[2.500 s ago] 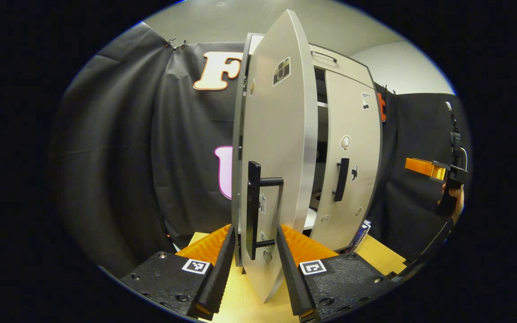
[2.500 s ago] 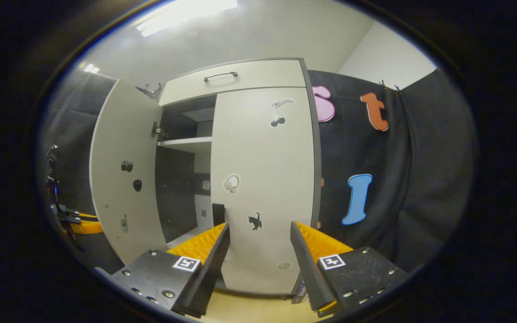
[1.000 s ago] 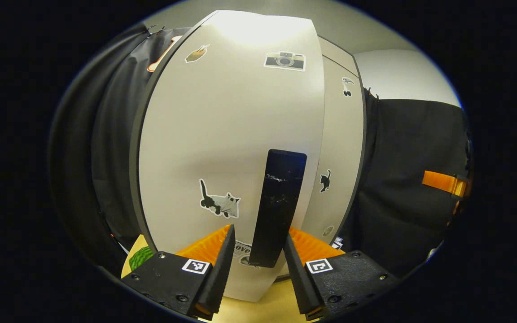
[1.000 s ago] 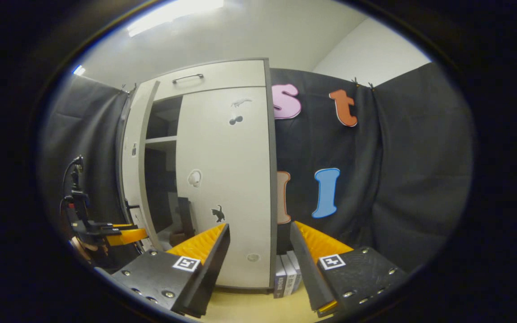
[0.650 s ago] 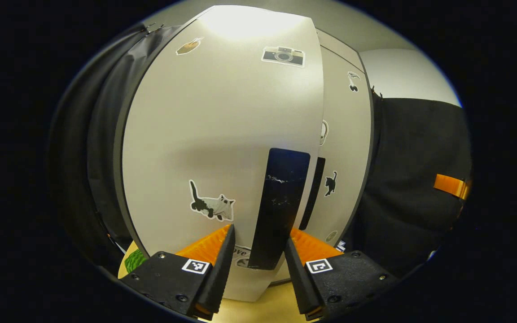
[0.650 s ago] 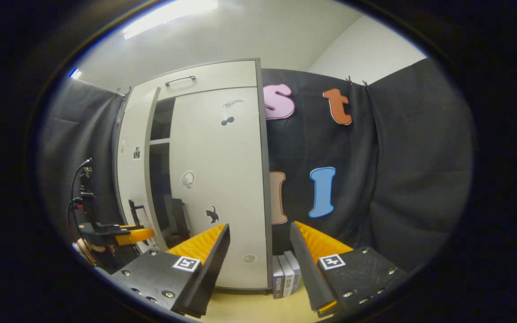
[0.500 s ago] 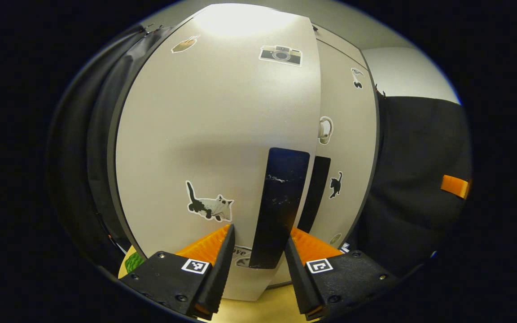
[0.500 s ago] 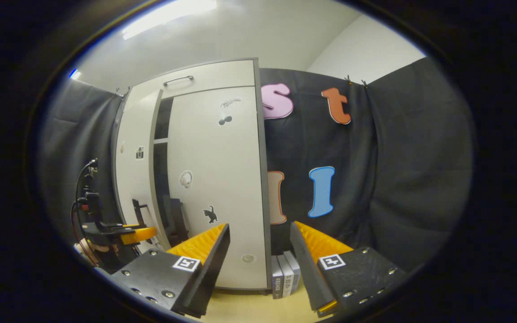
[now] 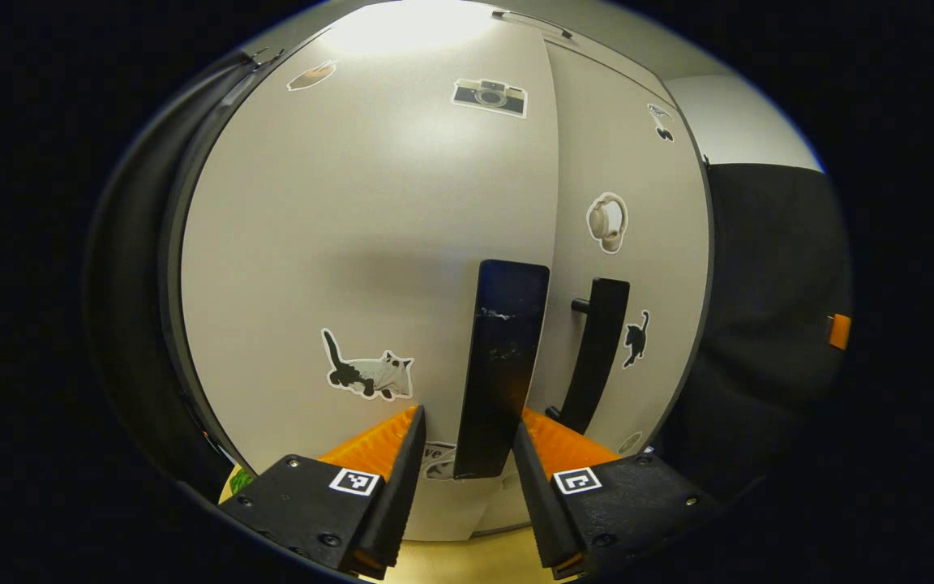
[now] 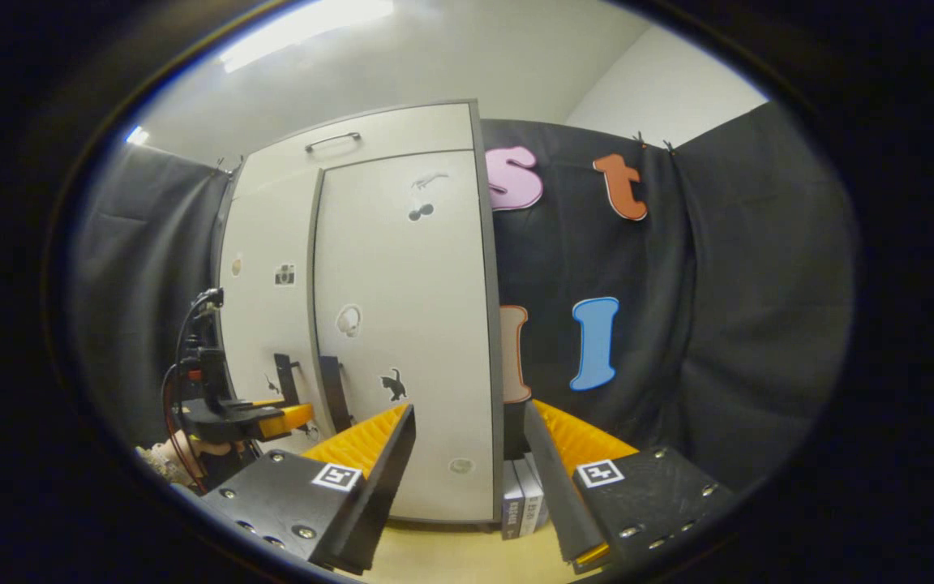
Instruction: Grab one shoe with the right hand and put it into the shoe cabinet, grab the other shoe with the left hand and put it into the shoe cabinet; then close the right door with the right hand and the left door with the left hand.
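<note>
The left door (image 9: 370, 243) has swung nearly shut since a moment ago, beside the shut right door (image 9: 629, 268) of the shoe cabinet (image 10: 370, 154). The left gripper (image 9: 461, 442) is open wide, with the left door's black handle (image 9: 502, 365) between its fingers. The right gripper (image 10: 467, 442) is also open wide and holds nothing, with the cabinet just ahead of it.
</note>
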